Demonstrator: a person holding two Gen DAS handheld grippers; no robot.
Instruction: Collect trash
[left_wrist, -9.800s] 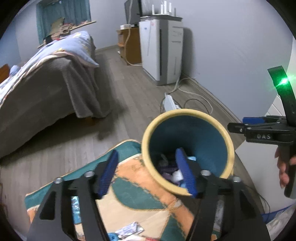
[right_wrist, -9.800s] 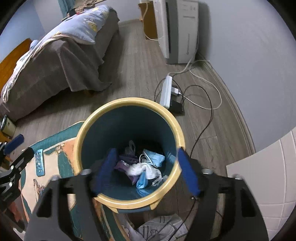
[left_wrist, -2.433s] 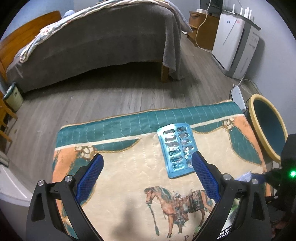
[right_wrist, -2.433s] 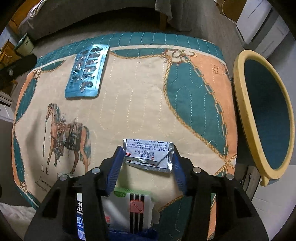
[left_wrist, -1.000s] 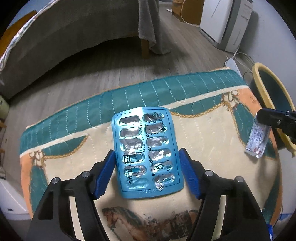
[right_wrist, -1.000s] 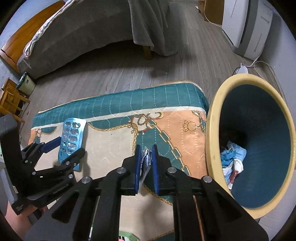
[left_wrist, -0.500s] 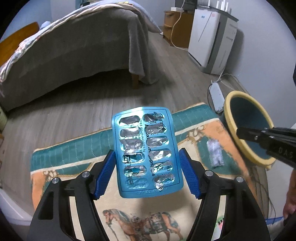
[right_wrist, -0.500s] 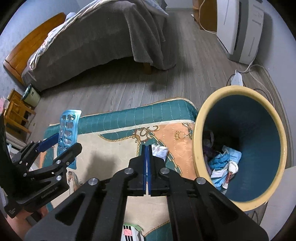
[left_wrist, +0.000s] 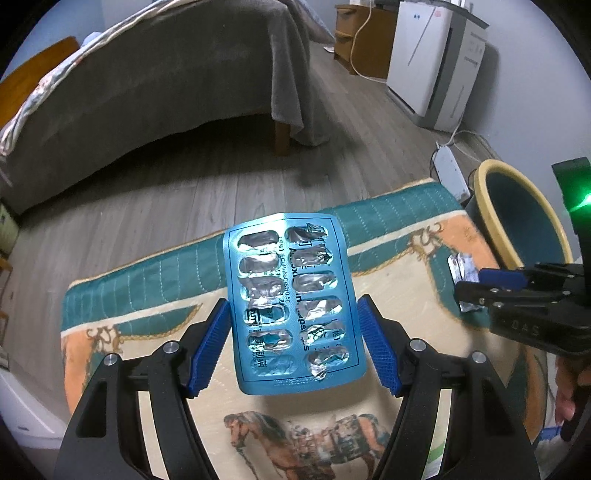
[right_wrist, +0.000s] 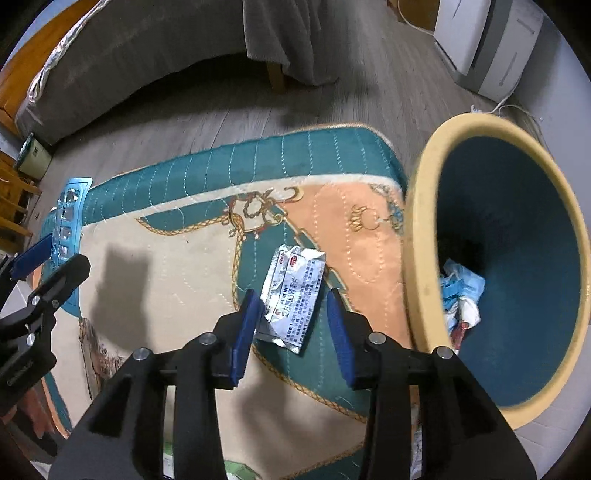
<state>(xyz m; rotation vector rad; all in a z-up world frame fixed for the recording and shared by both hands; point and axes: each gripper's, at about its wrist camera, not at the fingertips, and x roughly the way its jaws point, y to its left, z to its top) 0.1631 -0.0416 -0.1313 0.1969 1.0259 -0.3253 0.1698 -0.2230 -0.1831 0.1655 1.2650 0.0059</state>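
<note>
The left gripper (left_wrist: 293, 345) is clamped across the width of a blue blister pack (left_wrist: 291, 306), holding it up off the rug (left_wrist: 388, 280) – probably so it can be carried over to the bin (right_wrist: 424, 236). The right gripper (right_wrist: 291, 325) has just been opening its jaws; they now stand apart around a silver sachet (right_wrist: 293, 295) that lies flat on the rug just beside the bin, not gripped. The bin leans with its mouth toward the rug – handy for dropping scraps in – and already holds crumpled rubbish (right_wrist: 460, 291).
</note>
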